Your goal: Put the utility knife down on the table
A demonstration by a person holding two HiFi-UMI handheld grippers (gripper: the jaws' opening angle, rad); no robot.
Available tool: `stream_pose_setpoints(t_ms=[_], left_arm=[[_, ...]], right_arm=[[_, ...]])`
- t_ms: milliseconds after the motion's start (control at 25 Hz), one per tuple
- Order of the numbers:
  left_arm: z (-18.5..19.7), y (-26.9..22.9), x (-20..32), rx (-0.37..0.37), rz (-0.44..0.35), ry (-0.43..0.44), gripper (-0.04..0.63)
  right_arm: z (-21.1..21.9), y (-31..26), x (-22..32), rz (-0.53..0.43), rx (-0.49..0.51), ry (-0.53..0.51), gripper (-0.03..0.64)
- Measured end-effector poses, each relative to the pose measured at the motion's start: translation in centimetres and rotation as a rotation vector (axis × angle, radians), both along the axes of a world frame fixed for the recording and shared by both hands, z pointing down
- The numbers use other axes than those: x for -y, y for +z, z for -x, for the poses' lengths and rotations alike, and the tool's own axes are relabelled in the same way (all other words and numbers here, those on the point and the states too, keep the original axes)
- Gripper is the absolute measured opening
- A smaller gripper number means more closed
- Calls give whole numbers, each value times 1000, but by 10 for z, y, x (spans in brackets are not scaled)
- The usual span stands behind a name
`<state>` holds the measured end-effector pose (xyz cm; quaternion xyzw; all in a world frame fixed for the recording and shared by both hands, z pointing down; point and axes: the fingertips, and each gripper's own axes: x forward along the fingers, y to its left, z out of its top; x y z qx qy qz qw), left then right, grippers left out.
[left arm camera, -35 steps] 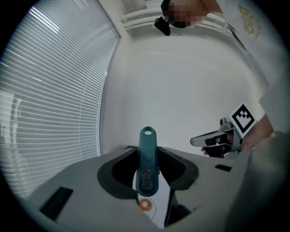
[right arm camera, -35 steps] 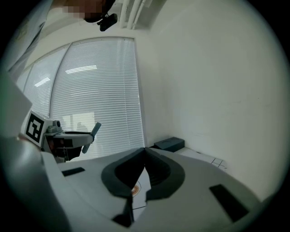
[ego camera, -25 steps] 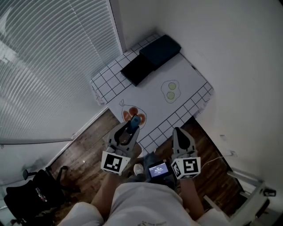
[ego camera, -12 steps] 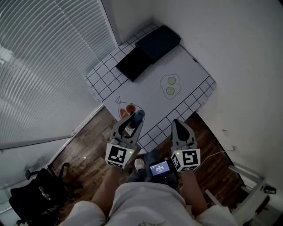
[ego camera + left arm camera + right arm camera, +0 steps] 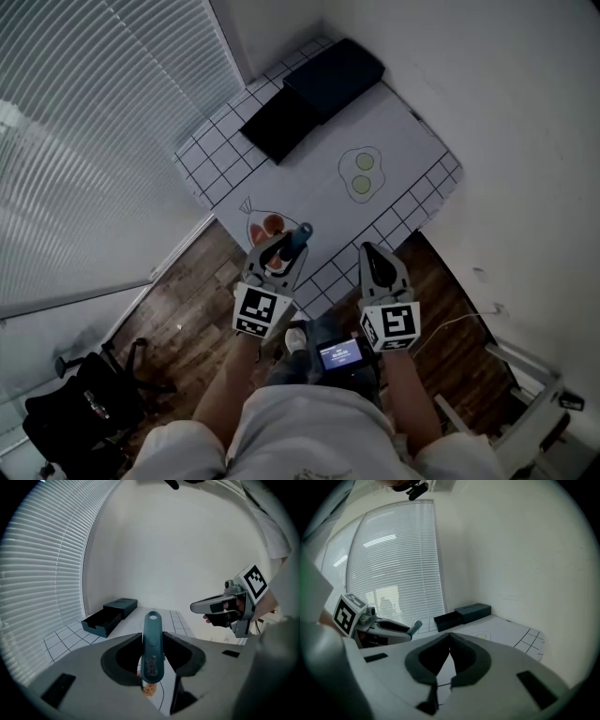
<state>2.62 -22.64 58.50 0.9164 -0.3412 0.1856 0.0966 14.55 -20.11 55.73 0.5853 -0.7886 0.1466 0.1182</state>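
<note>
A teal utility knife (image 5: 298, 234) sticks out forward from my left gripper (image 5: 281, 251), which is shut on its handle over the near edge of the table (image 5: 403, 141). In the left gripper view the knife (image 5: 152, 639) stands upright between the pressed jaws of my left gripper (image 5: 152, 654). My right gripper (image 5: 373, 262) hovers beside it at the table's near edge, shut with nothing held. In the right gripper view that gripper (image 5: 449, 643) has its jaws touching, and the knife's tip (image 5: 415, 626) shows to the left.
A white, grid-edged cloth covers the table, with a fried-egg drawing (image 5: 361, 174) and an orange drawing (image 5: 266, 225). An open dark box (image 5: 314, 98) lies at the far end. Blinds (image 5: 84, 141) run along the left, a wall on the right. A black chair (image 5: 80, 412) stands on the wood floor.
Both grippers have moved forward toward the table. The left one has carried the knife out over the table's near edge. Neither gripper has opened.
</note>
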Motion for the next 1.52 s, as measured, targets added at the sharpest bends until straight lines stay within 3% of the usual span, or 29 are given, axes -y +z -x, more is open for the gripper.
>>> stream_pose_setpoints(t_ms=[680,1520], left_arm=[[-14,65,9,117,154,28,144],[-26,124,3,271,218,52,146]], right_arm=[[-3,42,18,53,34,-11,8],[11,72,13,128,55,-52,8]])
